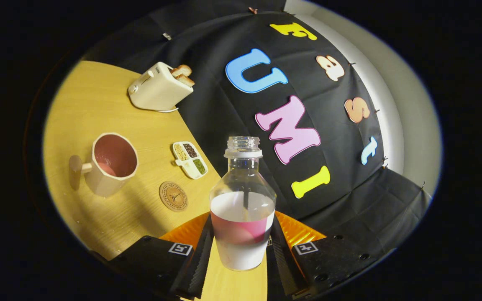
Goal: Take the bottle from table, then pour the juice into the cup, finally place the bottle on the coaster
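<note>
A: What is the hand-held gripper (241,246) doing?

B: Both fingers are pressing on the lower body of the uncapped bottle (242,200), gripping it between them. Pink juice is sitting low inside.

A: And the rest?

B: The cup (111,164) is standing on the wooden surface (94,104) at ten o'clock from the bottle. The coaster (173,195) is lying at nine o'clock, a sectioned dish (190,159) just beyond it. A toaster (160,87) is sitting at eleven o'clock, holding bread.

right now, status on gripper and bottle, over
Gripper shut on bottle, open-topped, held tilted above table. Cup and coaster ahead on table. Nothing between them.
</note>
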### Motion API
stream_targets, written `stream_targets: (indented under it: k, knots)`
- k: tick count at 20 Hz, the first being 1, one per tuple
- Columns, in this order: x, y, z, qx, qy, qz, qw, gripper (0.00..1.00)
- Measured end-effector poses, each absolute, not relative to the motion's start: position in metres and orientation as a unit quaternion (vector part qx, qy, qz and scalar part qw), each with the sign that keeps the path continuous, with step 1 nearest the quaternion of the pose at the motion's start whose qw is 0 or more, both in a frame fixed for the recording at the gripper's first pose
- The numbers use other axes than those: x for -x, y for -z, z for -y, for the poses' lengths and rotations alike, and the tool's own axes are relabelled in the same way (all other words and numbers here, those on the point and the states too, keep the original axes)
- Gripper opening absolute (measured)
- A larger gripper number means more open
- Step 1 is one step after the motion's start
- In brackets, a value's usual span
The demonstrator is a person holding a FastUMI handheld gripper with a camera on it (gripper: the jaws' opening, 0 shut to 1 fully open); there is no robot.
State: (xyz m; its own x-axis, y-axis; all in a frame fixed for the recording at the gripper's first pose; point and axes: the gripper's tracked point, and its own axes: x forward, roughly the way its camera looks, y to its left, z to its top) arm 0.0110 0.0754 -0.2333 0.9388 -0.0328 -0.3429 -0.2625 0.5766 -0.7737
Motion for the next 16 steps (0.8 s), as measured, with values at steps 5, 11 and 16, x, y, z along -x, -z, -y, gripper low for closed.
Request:
stream_targets:
  k: [5,11,16]
  knots:
    - [-0.009,0.245,-0.083,0.504,-0.086,-0.164,0.844,0.72]
    - [-0.013,0.253,-0.096,0.559,-0.116,-0.156,0.806,0.72]
    - [-0.015,0.259,-0.102,0.594,-0.140,-0.148,0.778,0.72]
